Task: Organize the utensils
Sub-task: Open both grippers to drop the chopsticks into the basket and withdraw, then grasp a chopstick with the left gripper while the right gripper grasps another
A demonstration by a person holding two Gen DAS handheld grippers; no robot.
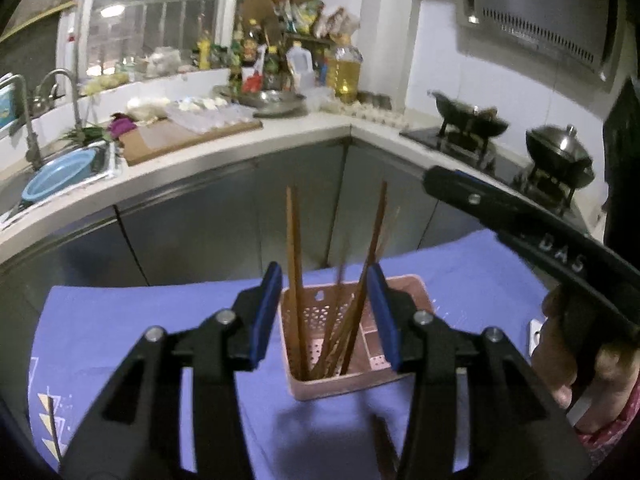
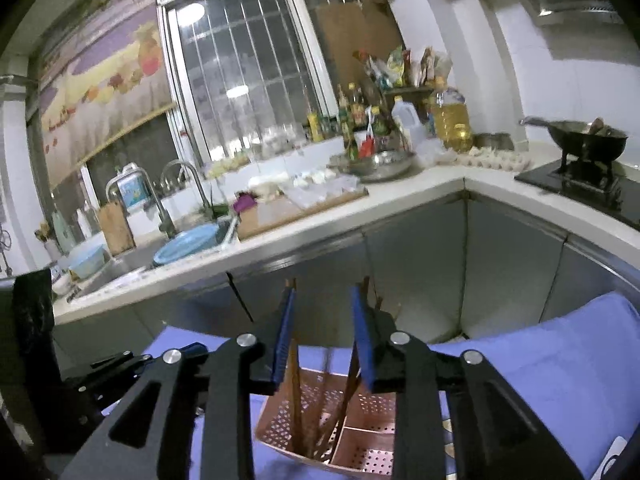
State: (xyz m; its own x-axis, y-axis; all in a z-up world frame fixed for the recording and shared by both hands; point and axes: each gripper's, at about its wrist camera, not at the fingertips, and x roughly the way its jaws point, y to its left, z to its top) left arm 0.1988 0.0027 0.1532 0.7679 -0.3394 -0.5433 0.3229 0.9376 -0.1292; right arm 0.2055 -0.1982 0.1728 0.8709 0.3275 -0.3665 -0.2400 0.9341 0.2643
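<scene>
A blue cloth [image 1: 120, 320] covers the table, and a pink perforated utensil holder [image 1: 404, 378] stands on it. Wooden chopsticks [image 1: 296, 280] lean upright in its larger compartment. The left gripper [image 1: 326, 316] and right gripper [image 2: 322, 342] both hover above it, jaws spread and empty.

— How many holders are on the purple cloth?

— One pink perforated plastic utensil holder [image 1: 352, 360], with at least three compartments visible in the right wrist view.

— And chopsticks?

— About five brown wooden chopsticks [image 1: 296, 280] stand in it; blur makes an exact count impossible. Another lies on the cloth.

— Cookware?

— Two dark woks [image 1: 472, 116] on the black stove, one covered by a metal lid.

— Taps?

— Two curved metal faucets [image 1: 64, 92] at one sink.
</scene>
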